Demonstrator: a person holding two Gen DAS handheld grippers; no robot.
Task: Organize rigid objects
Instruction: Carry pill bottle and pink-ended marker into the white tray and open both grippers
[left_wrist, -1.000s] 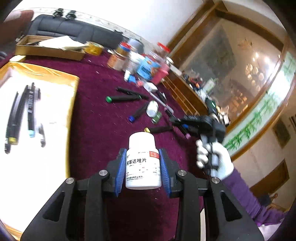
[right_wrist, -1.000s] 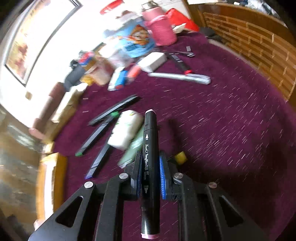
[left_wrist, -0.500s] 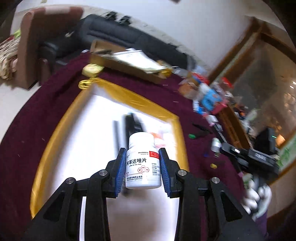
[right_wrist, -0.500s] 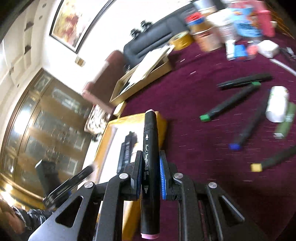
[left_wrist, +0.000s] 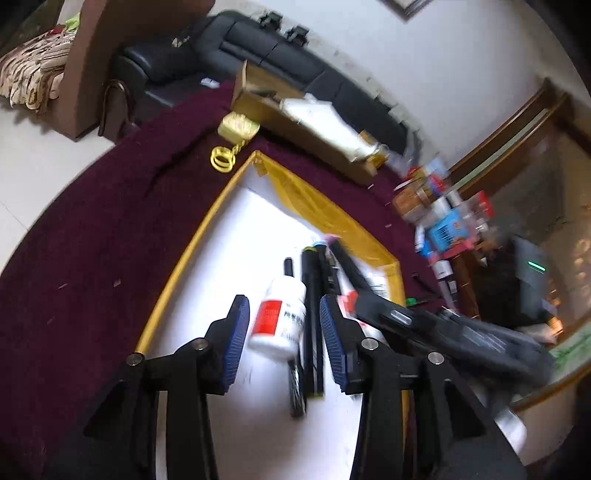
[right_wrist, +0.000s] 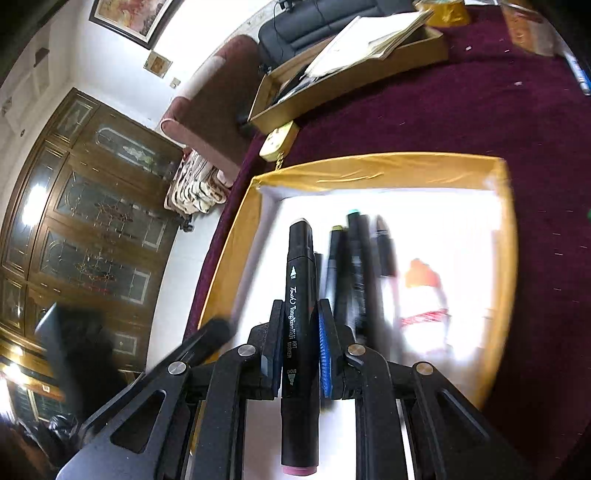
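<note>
While the left gripper (left_wrist: 282, 339) is opening its jaws, the white pill bottle (left_wrist: 279, 319) is lying loose between them in the gold-rimmed tray (left_wrist: 177, 284), pads off it. Right gripper (right_wrist: 298, 349) is clamping a black art marker (right_wrist: 299, 306), hovering over the tray, other markers (right_wrist: 354, 266) just ahead-right.

Both fisheye views are bent strongly at the edges, with dark corners. The white tray floor (right_wrist: 424, 221) is overexposed (detail is washed out). Motion blur smears the markers (right_wrist: 354, 266) and the far clutter (left_wrist: 443, 221).
</note>
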